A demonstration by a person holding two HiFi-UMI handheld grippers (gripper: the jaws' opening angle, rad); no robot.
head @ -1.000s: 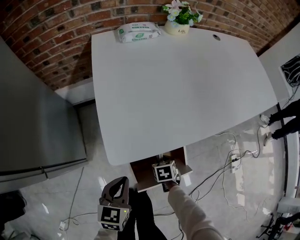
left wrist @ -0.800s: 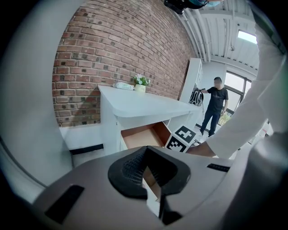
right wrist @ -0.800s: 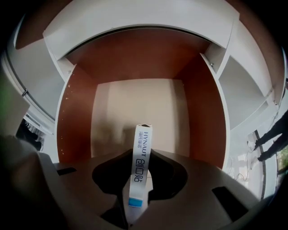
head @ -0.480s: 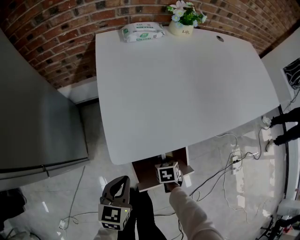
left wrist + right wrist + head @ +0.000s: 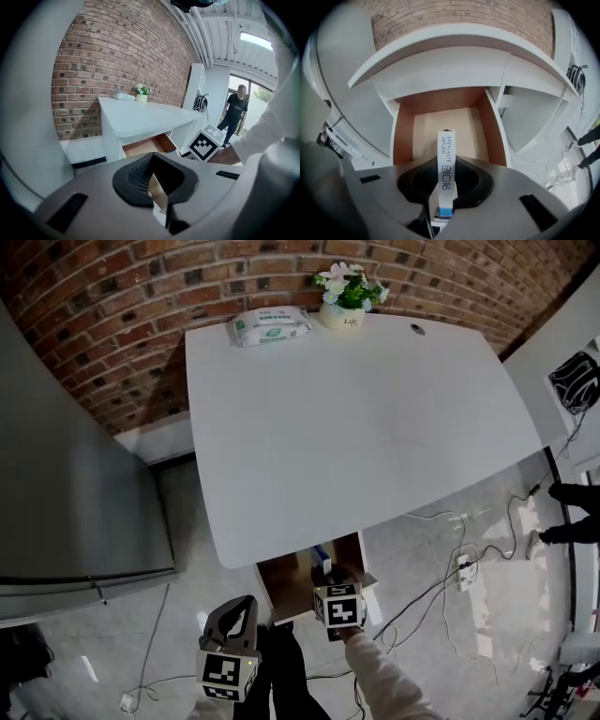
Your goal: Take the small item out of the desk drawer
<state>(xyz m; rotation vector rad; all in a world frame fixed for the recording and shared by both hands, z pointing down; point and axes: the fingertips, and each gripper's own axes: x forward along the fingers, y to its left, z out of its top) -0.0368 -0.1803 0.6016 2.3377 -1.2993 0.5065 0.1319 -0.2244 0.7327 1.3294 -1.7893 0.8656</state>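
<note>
- The box [image 5: 446, 150] stands on end between the jaws of my right gripper [image 5: 446, 161], which are clamped on its narrow sides, blue end nearest me.
- Its top reaches past the jaw tips.
- The open drawer [image 5: 405, 131] lies straight ahead, behind the box.
- The desk [image 5: 356, 418] top spreads beyond that.
- My left gripper [image 5: 157, 185] hangs to the left, jaws together.

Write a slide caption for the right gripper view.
Right gripper clamps a slim white box above the open drawer under the white desk.

item: slim white box [image 5: 446, 173], blue end | upright | over open drawer [image 5: 465, 125]
</note>
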